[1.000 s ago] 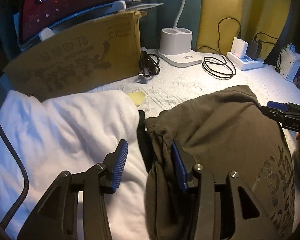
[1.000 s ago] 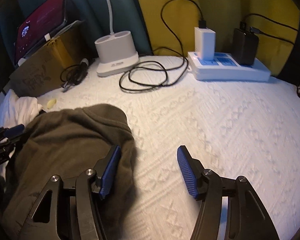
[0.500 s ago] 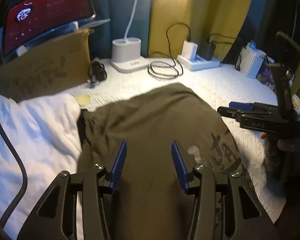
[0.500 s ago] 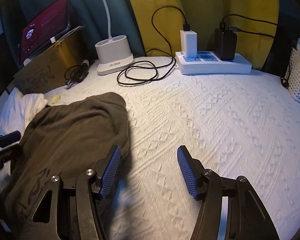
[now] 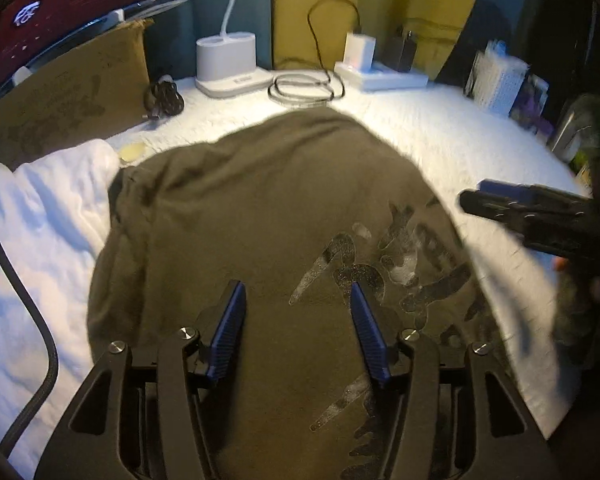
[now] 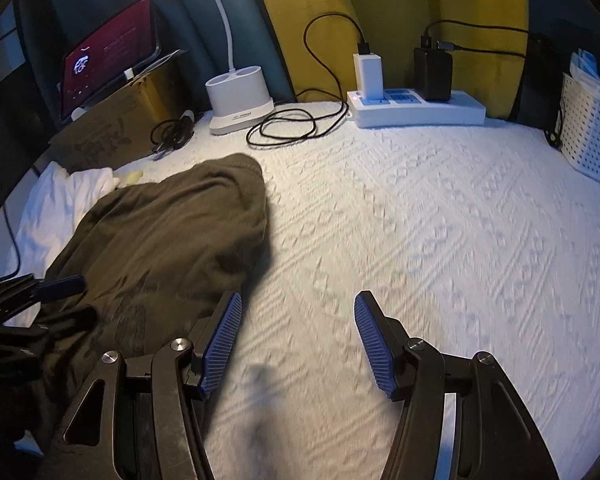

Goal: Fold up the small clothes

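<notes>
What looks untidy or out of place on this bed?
The olive shirt lies rumpled, its left edge bunched over the white towel. A small yellowish scrap sits loose by the cardboard box.

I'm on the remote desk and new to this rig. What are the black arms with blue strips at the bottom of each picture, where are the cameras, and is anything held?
Those are two hand-held grippers; a person carries one in each hand. Each picture comes from a fisheye camera on one gripper, looking along its blue-padded fingers. The left gripper hangs over an olive shirt lying on a white textured cover, its jaws having just been opening, with nothing pinched. The right gripper is open over bare cover beside the shirt. A white garment lies to the shirt's left. At the back stand a cardboard box, a lamp base and a power strip.
</notes>
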